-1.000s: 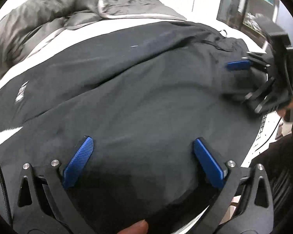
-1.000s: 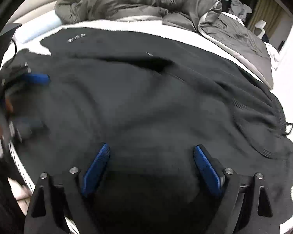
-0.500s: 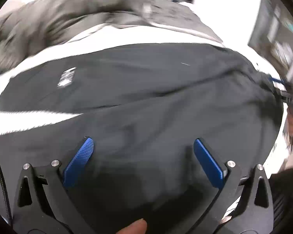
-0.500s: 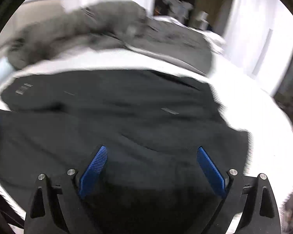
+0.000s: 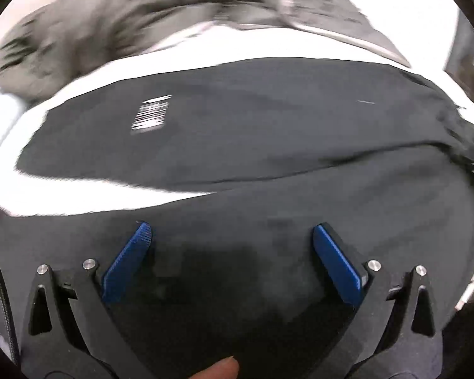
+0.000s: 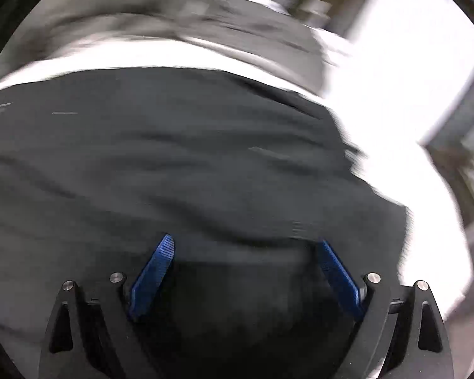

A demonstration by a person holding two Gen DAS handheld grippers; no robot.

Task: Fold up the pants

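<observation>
Black pants [image 5: 237,145] on white sheet [image 5: 88,195]

Pants [image 5: 252,145] lie spread across the bed [image 5: 79,199]. A rumpled duvet [image 5: 117,22] lies behind them at the far side. Left claw [image 5: 230,237] and right claw [image 6: 243,249] sit over the near edge of the pants.

A white sheet [image 5: 88,195] covers the bed. A rumpled grey duvet [image 5: 117,22] lies heaped along the sheet's far side.
</observation>
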